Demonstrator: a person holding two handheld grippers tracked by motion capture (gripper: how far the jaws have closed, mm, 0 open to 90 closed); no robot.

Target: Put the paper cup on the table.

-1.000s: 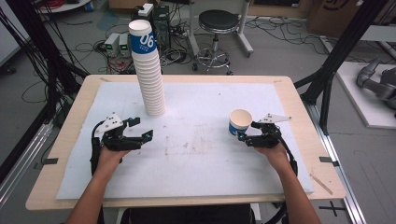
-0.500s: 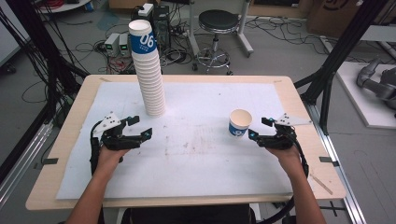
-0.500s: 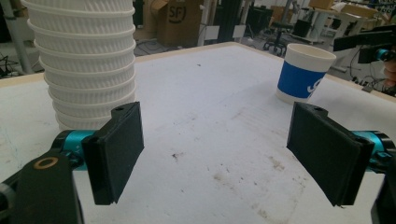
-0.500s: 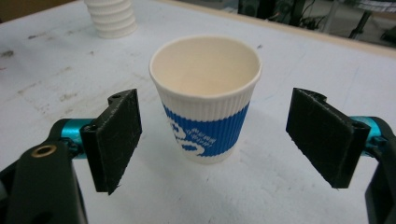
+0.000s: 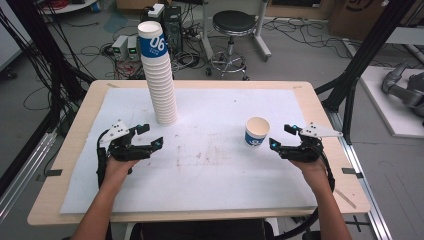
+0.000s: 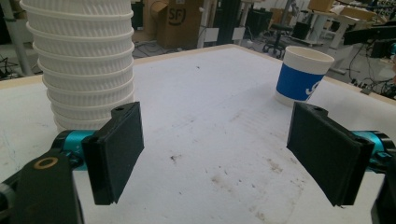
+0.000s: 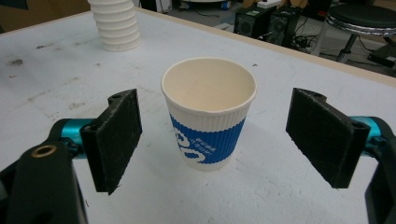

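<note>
A single white paper cup with a blue band (image 5: 257, 132) stands upright on the white mat, right of centre. My right gripper (image 5: 280, 136) hovers just to its right, jaws open and pointing at it without touching. In the right gripper view the cup (image 7: 208, 116) stands ahead of the two black pads (image 7: 116, 135), with a gap on each side. A tall stack of the same cups (image 5: 159, 75) rises at the back left. My left gripper (image 5: 151, 135) is open and holds nothing, in front of the stack; its own view has the stack (image 6: 81, 60) at left and the cup (image 6: 301, 77) far right.
The white mat (image 5: 210, 170) covers most of the wooden table (image 5: 325, 115) and is stained near the middle. Black frame posts (image 5: 360, 65) stand off the right rear corner. A stool (image 5: 232, 25) and electronics sit on the floor behind the table.
My right gripper has drawn back to the right from close beside the single cup, which stays standing on the mat. The left gripper has not moved.
</note>
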